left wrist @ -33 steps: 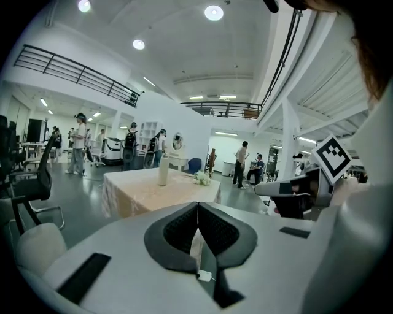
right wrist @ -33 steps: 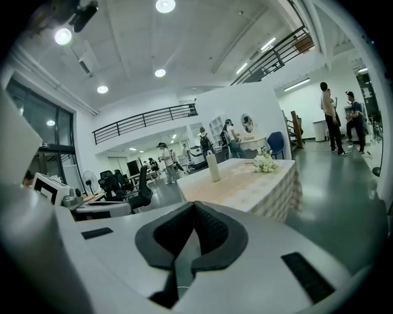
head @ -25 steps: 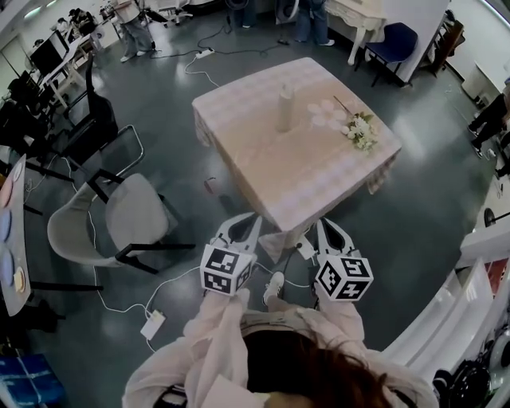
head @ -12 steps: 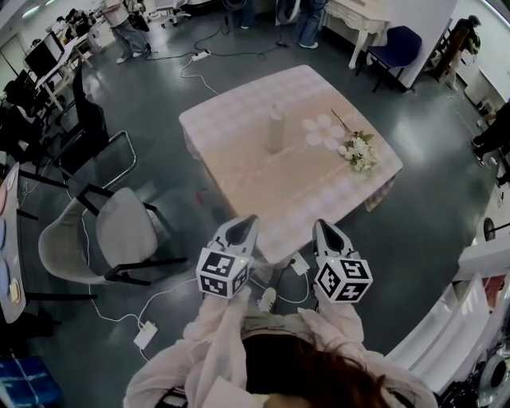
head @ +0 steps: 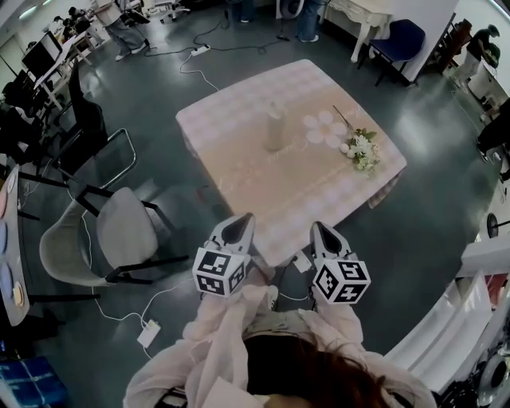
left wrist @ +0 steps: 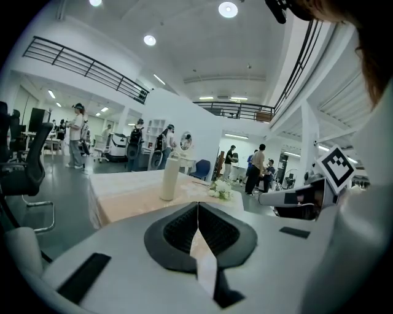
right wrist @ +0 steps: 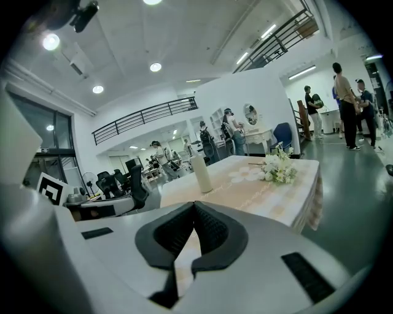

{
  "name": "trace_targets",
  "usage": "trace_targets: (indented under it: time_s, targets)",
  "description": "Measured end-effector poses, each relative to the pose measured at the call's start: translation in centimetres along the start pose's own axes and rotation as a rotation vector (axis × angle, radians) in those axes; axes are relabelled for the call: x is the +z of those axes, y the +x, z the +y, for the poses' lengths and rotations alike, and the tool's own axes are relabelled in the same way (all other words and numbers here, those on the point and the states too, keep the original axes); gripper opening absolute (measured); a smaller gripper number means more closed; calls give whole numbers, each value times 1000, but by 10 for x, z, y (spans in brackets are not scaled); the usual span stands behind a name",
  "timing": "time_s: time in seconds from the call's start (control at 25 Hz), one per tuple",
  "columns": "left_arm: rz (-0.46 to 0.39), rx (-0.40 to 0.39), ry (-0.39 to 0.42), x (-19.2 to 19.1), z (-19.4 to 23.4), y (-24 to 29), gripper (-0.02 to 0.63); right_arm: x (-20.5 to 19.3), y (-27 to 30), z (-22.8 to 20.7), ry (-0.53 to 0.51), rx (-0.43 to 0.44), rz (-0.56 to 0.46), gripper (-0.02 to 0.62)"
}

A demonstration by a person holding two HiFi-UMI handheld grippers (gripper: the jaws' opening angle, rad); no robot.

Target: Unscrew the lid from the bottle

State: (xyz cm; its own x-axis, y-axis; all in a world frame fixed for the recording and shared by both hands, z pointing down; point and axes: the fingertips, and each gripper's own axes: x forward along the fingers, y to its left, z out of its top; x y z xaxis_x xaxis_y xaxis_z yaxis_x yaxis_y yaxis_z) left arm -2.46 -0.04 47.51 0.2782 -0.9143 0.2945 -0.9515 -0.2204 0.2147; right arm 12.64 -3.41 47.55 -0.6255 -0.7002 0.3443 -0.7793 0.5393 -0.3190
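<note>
Checked table (head: 263, 171) carrying bottle (head: 275, 127) stands on grey floor (head: 159, 103).

A square tabletop (head: 303, 187) under a pale checked cloth stands in the middle of a dark grey floor (head: 446, 191). Near its right edge lies a bunch of white flowers (head: 362, 148), and just left of the bunch is a flat white flower-shaped mat (head: 322, 127). To the near left stands a grey chair (head: 119, 231) with black legs. A white power strip (head: 149, 332) lies on the floor near it, on a thin cable. A blue chair (head: 402, 36) stands far right beside a white desk (head: 356, 11). A black office chair (head: 84, 107) is at the far left.
</note>
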Motion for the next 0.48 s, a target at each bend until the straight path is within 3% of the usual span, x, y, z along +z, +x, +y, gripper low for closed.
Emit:
trace_targets:
  time_s: [0.48]
  targets:
    - [-1,-83,42,42,41,58,28,31,48,-14,29,-85,-4,14]
